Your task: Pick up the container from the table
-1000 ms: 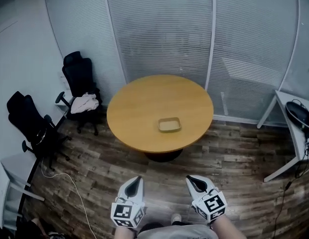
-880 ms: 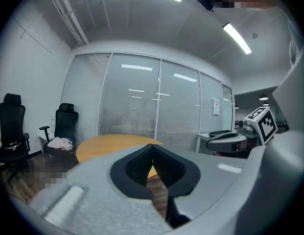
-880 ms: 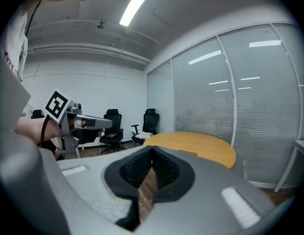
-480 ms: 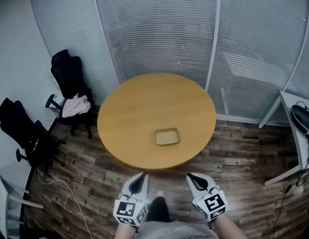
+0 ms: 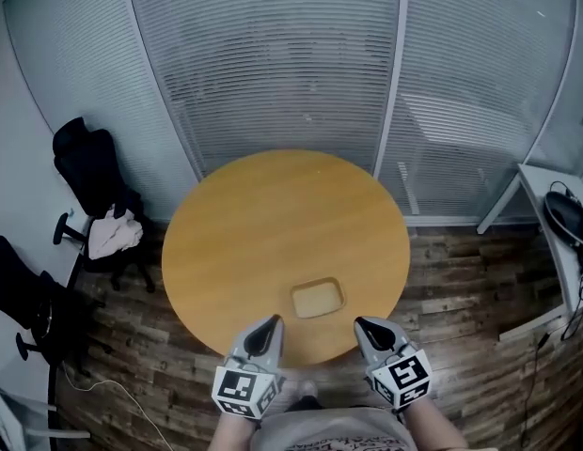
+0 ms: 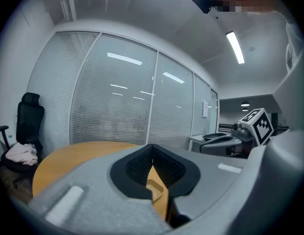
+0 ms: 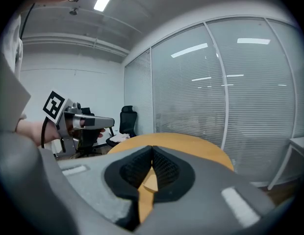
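Observation:
A shallow tan rectangular container (image 5: 318, 300) lies near the front edge of a round wooden table (image 5: 273, 224). My left gripper (image 5: 270, 324) and right gripper (image 5: 362, 325) are held side by side just short of that edge, one on each side of the container and touching nothing. Both are shut and empty. In the left gripper view, the left gripper (image 6: 152, 148) points over the tabletop, and a sliver of the container (image 6: 157, 190) shows below its closed tips. The right gripper (image 7: 152, 151) looks the same way, with the container (image 7: 151, 182) just beyond it.
Two black office chairs (image 5: 89, 172) (image 5: 19, 289) stand at the left, one with a white cloth (image 5: 115, 233) on its seat. A white desk (image 5: 555, 214) with a black object is at the right. Glass walls with blinds (image 5: 273, 64) close off the back. The floor is dark wood.
The view has moved up to the table, so the table and container now sit much nearer. Both grippers have travelled forward to the table's front edge, still shut.

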A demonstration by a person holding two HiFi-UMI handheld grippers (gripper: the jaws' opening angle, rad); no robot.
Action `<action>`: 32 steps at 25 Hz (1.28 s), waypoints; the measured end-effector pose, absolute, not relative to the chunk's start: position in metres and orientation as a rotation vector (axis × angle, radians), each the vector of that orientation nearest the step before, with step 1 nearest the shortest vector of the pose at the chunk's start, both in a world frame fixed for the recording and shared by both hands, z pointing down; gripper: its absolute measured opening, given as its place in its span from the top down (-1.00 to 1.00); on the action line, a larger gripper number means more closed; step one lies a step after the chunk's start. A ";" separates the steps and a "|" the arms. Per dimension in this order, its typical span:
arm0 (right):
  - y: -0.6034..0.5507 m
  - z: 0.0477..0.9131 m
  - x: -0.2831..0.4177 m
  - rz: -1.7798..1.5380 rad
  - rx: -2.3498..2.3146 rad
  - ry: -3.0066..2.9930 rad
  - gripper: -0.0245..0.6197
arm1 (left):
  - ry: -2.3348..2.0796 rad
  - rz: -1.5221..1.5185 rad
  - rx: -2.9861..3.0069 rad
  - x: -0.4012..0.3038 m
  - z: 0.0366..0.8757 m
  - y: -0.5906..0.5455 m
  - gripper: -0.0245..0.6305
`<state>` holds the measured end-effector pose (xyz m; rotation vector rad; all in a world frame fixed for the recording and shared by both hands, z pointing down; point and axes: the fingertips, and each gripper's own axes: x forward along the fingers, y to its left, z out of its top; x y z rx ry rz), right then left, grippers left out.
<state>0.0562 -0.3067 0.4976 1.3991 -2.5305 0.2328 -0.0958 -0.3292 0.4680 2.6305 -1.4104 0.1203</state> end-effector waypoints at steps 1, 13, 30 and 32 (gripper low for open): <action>-0.316 0.500 0.054 0.222 1.404 -2.518 0.92 | -1.409 0.128 2.631 -0.099 0.471 -0.339 0.90; -0.403 0.539 0.053 0.286 1.228 -2.486 0.92 | -1.535 0.149 2.493 -0.118 0.496 -0.402 0.90; -0.479 0.752 0.080 0.824 1.027 -1.993 0.50 | -1.684 0.222 2.298 -0.127 0.563 -0.441 0.90; -0.484 0.767 0.078 0.880 1.027 -1.963 0.50 | -1.699 0.231 2.273 -0.129 0.568 -0.444 0.90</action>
